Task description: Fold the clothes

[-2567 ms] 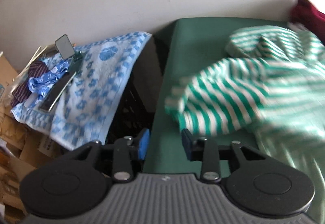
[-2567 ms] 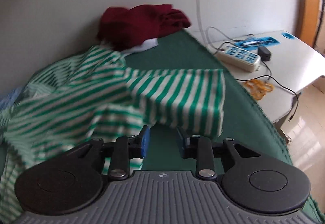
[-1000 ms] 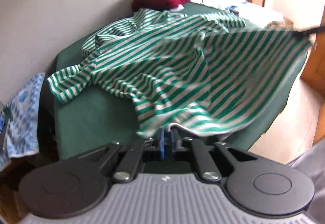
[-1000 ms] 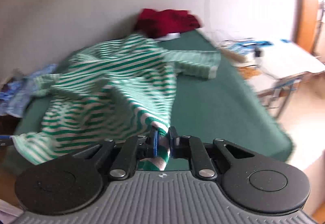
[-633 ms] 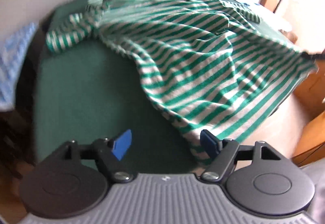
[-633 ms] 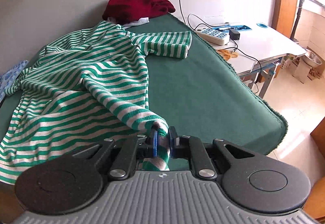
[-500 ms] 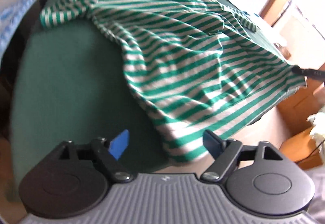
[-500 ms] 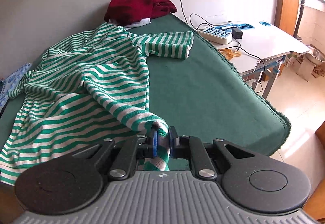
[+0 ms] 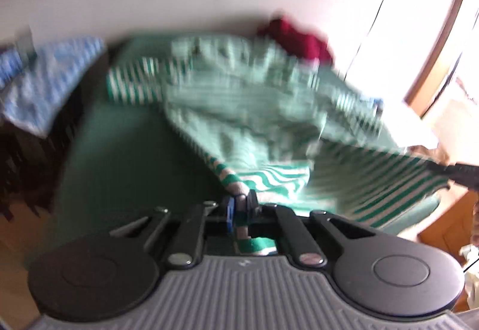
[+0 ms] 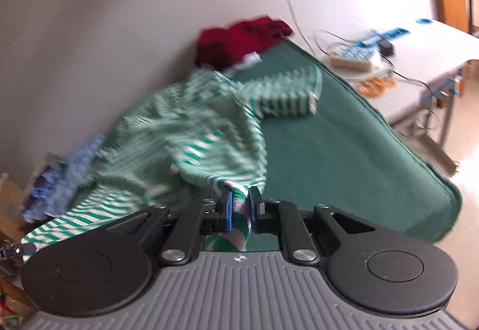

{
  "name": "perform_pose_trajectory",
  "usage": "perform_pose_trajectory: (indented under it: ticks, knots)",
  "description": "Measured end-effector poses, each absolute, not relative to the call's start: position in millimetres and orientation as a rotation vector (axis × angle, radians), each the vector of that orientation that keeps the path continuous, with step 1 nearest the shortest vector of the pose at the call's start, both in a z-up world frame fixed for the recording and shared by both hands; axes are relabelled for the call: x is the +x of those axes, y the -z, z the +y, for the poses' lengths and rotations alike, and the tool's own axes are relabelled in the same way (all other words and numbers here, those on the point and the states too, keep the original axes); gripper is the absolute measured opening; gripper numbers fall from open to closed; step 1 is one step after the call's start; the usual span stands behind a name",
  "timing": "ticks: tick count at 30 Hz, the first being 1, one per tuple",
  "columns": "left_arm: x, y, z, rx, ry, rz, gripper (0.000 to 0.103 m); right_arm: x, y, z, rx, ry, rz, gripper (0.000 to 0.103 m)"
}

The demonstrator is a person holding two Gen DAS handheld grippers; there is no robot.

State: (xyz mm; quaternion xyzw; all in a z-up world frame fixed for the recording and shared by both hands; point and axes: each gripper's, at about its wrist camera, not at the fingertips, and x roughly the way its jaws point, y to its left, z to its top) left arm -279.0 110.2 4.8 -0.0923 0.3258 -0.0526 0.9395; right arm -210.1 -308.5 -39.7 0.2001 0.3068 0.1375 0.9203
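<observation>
A green-and-white striped shirt [image 9: 269,108] lies spread over the green-covered table [image 9: 125,144], blurred by motion. My left gripper [image 9: 241,204] is shut on the shirt's hem at its near left corner. My right gripper [image 10: 240,204] is shut on the hem of the same striped shirt [image 10: 191,132] at the near right corner. The hem stretches between the two. The right gripper's tip [image 9: 461,172] shows at the right edge of the left wrist view. One sleeve [image 10: 287,90] lies flat toward the back of the green table [image 10: 344,156].
A dark red garment [image 10: 242,39] is piled at the table's back against the wall. A blue patterned towel [image 9: 51,78] lies on a dark crate to the left. A white side table [image 10: 419,42] to the right holds a power strip [image 10: 353,57] and cables.
My left gripper, open half a second ago, has shut on the shirt's hem. Both grippers have moved, lifting the hem; the right one has kept its hold.
</observation>
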Motion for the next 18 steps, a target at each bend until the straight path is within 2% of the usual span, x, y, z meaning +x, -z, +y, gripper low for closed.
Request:
perform_pose_trajectory:
  ticks: [2, 4, 8, 12, 14, 18]
  knots:
    - [-301, -25, 111, -0.161, 0.077, 0.61, 0.001, -218, 25, -308, 0.402, -0.354, 0.606, 0.011]
    - [-311, -20, 114, -0.15, 0.041, 0.626, 0.001, -220, 31, -298, 0.325, -0.357, 0.66, 0.011]
    - [-303, 29, 131, -0.244, -0.036, 0.779, 0.001, -218, 68, -293, 0.333, -0.35, 0.784, 0.011]
    - [-310, 28, 117, -0.213, -0.024, 0.773, 0.002, -232, 55, -303, 0.484, -0.437, 0.677, 0.012]
    - [-303, 37, 110, -0.114, -0.06, 0.806, 0.002, -231, 55, -291, 0.32, -0.353, 0.717, 0.011]
    - [-297, 90, 113, -0.107, -0.058, 0.976, 0.003, -232, 87, -280, 0.077, -0.225, 0.844, 0.011]
